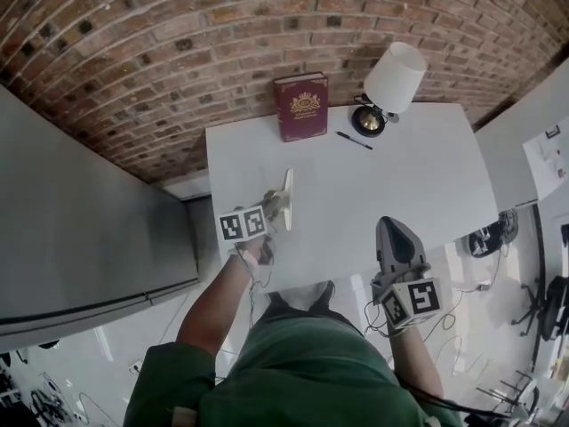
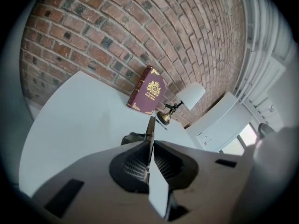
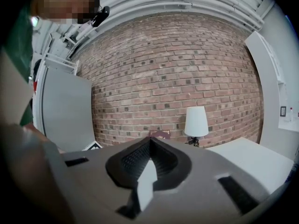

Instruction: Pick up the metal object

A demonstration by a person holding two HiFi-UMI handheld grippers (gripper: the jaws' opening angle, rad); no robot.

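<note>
Left tongs (image 1: 276, 205) are clamped on the metal object (image 2: 150, 129), a thin flat strip held edge-on between the pads, with its long end sticking out past the tips toward the brick wall (image 1: 178, 52). In the head view the strip sits over the near-left part of the white counter (image 1: 418, 185), close to its left edge. The left gripper view shows a dark shadow on the counter just under the tips, but I can't tell the clearance. Right tongs (image 3: 149, 148) are closed with nothing between them, and are over the counter's near edge, well apart from the strip. At the far side of the counter a maroon book (image 1: 301, 105) stands against the wall. A lamp (image 1: 389, 83) with a white shade and brass base is to its right, and a black pen (image 1: 354, 140) lies just in front of the lamp base. A grey panel (image 1: 80, 221) stands off the counter's left side.
</note>
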